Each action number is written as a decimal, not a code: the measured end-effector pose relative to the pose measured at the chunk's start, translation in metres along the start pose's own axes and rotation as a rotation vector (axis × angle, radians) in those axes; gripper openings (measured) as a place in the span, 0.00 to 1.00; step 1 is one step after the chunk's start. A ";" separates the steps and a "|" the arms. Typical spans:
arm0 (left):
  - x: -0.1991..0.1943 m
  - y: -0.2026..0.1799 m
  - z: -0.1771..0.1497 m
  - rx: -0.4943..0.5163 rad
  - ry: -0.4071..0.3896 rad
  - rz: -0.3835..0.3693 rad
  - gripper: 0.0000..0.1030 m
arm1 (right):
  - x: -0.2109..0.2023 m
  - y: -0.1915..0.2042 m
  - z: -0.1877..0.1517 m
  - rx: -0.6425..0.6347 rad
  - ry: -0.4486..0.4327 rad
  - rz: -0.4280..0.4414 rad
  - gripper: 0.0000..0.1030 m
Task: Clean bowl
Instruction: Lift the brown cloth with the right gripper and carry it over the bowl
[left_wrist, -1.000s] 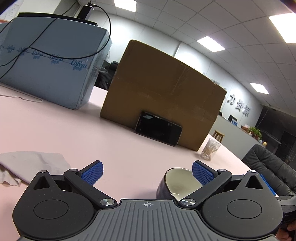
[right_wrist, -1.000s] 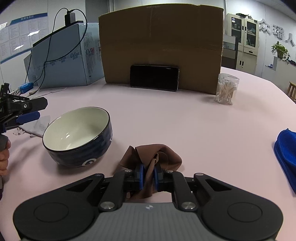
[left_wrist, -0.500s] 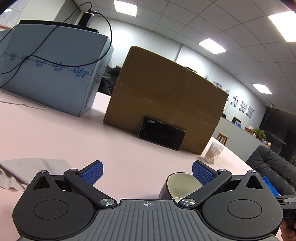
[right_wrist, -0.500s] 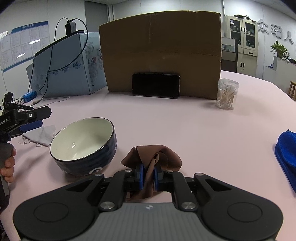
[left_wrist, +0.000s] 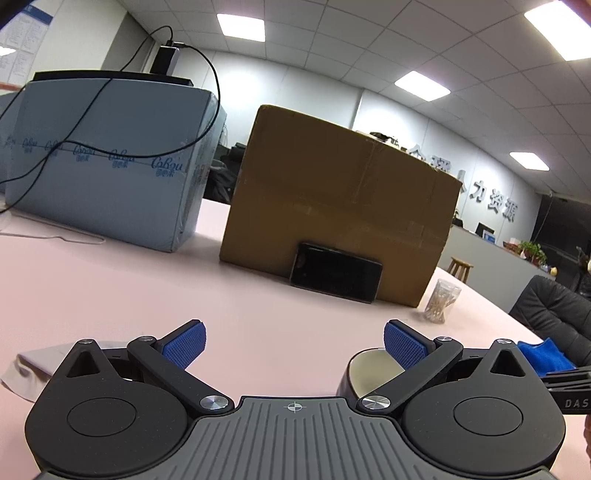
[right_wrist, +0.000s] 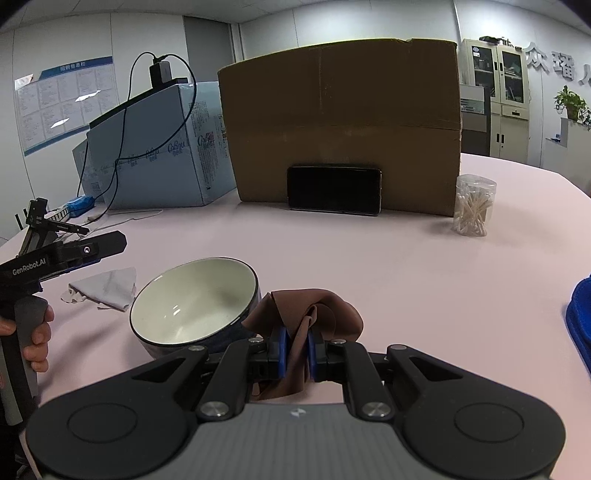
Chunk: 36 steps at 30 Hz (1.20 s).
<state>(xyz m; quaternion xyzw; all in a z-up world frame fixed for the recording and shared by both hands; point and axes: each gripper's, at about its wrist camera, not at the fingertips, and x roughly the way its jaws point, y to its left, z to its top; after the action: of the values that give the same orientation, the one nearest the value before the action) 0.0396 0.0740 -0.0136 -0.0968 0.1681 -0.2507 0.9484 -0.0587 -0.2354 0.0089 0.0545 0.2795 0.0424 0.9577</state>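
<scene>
A dark blue bowl (right_wrist: 194, 301) with a cream inside stands upright on the pink table (right_wrist: 369, 258). My right gripper (right_wrist: 296, 347) is shut on a brown cloth (right_wrist: 314, 314), which hangs bunched just right of the bowl's rim. In the left wrist view my left gripper (left_wrist: 293, 341) stands open and empty, and the bowl (left_wrist: 369, 369) shows partly behind its right finger. The right wrist view shows the left gripper (right_wrist: 70, 251) to the left of the bowl, held by a hand (right_wrist: 37, 332).
A brown cardboard box (right_wrist: 340, 122) with a black phone (right_wrist: 334, 190) leaning on it stands at the back, beside a pale blue box (right_wrist: 155, 155) with a cable. A jar of cotton swabs (right_wrist: 474, 210), a blue cloth (right_wrist: 580, 325) and a white cloth (right_wrist: 105, 288) lie around.
The right gripper with the brown cloth has come closer to the bowl, now at its rim. In the left wrist view the bowl has sunk lower behind the right finger.
</scene>
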 end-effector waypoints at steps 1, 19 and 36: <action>0.000 0.001 0.000 0.000 -0.001 0.004 1.00 | 0.000 0.002 0.001 -0.001 -0.005 0.010 0.12; 0.002 0.016 -0.001 -0.033 -0.027 0.054 1.00 | 0.020 0.045 0.033 -0.071 -0.002 0.179 0.13; 0.004 0.018 -0.005 -0.033 -0.013 0.030 1.00 | 0.047 0.048 0.035 -0.059 0.104 0.226 0.16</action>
<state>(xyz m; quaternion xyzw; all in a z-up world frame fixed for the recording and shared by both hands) 0.0493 0.0866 -0.0239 -0.1112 0.1676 -0.2330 0.9514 -0.0028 -0.1852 0.0193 0.0554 0.3195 0.1610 0.9322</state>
